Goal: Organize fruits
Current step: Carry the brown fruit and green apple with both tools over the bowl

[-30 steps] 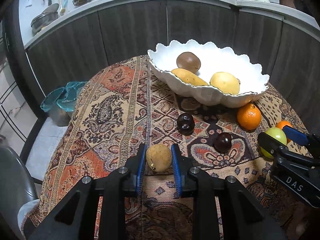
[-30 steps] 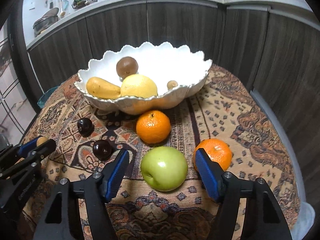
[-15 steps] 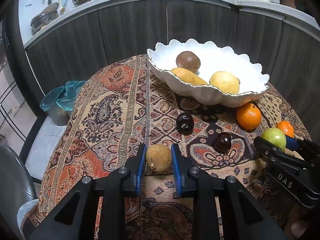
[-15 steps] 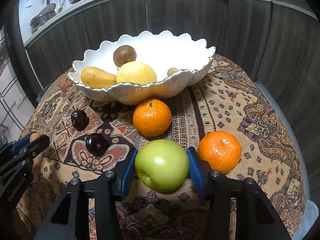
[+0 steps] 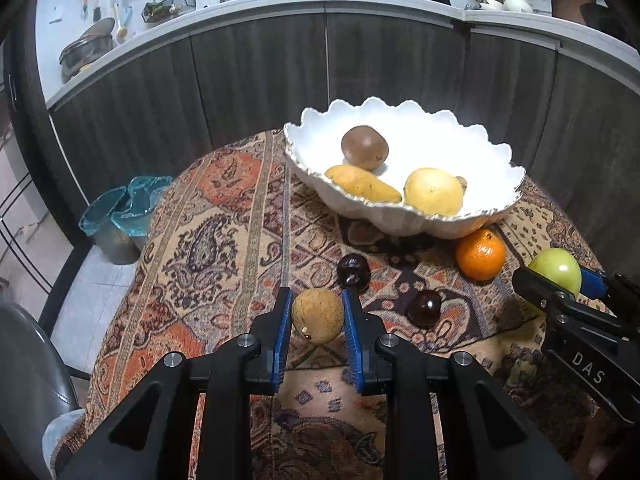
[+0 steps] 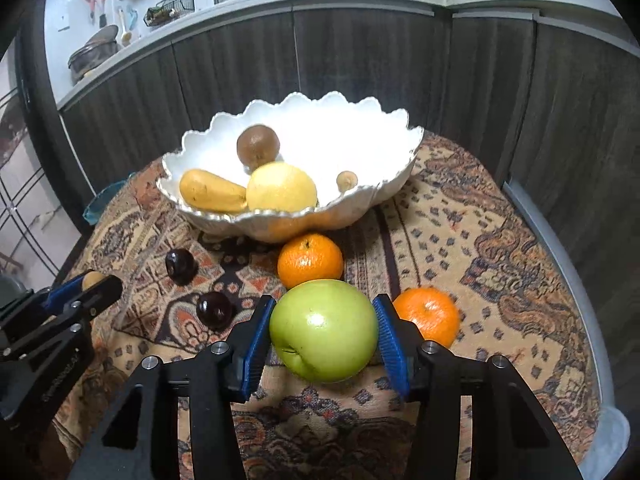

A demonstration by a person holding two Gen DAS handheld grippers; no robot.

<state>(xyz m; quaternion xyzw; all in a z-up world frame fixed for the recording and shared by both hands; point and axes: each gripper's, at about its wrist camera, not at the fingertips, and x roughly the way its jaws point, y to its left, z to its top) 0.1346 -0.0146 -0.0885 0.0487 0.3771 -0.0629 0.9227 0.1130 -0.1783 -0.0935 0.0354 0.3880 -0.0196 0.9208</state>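
Green apple (image 6: pixel 324 330) sits between the right gripper's (image 6: pixel 323 332) blue pads (image 6: pixel 256 338), both pads against its sides: clamped on it. Looks lifted slightly off the tablecloth (image 6: pixel 480 248), can't confirm. Skin is smooth and glossy, stem dimple faces low-left toward the camera. Roughly round, so no long axis to align.

Left gripper (image 5: pixel 316 316) is closed on a small tan-brown fruit (image 5: pixel 317 315), matte rough skin, slightly oval, pale spot low on its front.

Key relation: the white scalloped bowl (image 6: pixel 360 196) lies straight ahead of and above the right claw, slightly left of its centreline. An orange (image 6: pixel 310 260) sits directly between apple and bowl wall, so I'd judge the apple has to go up and over it, then over the rim. From the left claw the bowl is ahead and to the right. Right claw looks nearer.

Second orange (image 6: pixel 428 316) is just right of the right pad, near touching. Two dark plums (image 6: pixel 214 310) (image 6: pixel 181 266) are ahead-left of it.

Bowl holds a brown round fruit (image 6: pixel 257 145), a yellow elongated one (image 6: pixel 212 191), a pale yellow round one (image 6: pixel 281 188) and a small tan piece (image 6: pixel 346 179). Free floor is on its right side.
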